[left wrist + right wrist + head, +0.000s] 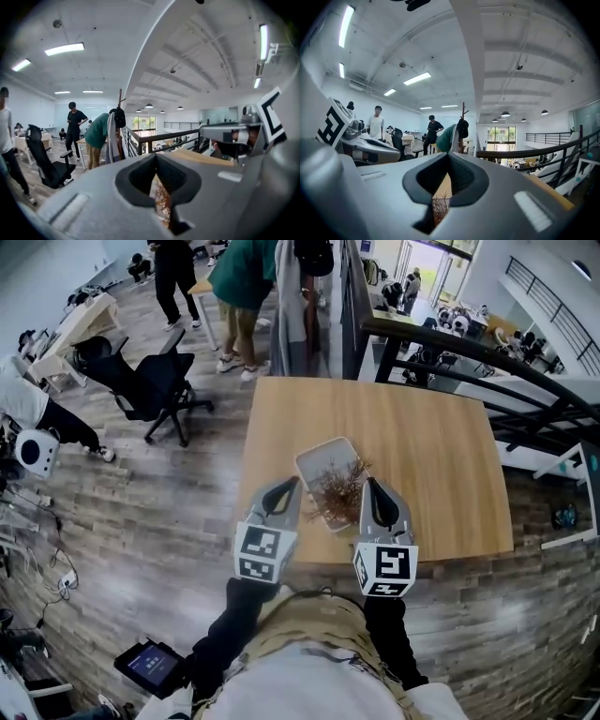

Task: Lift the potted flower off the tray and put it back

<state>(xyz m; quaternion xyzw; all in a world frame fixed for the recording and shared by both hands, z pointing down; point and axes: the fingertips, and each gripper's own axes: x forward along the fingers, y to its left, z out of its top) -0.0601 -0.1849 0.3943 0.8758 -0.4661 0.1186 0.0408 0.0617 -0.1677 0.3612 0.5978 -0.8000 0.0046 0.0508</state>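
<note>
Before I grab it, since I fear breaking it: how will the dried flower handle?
The flower is thin, bare brown twigs: probably brittle and very light. The sprigs fan out wide over the tray, so a sideways push likely tips it. Its pot is hidden, so its weight is unclear.

Right gripper (pixel 449 159) has its jaws pressed together, tips meeting with nothing pinched between them. Through the dark cutout below the tips you get a sliver of wooden table (pixel 444 185) and some dry brown twigs of the potted flower (pixel 439 206). The left gripper (pixel 389 151) sits off to the left with its marker cube (pixel 333 124). Behind are a person in white (pixel 377 123), one in black (pixel 434 130), one in green bending over (pixel 447 136), and a dark railing (pixel 525 150).
</note>
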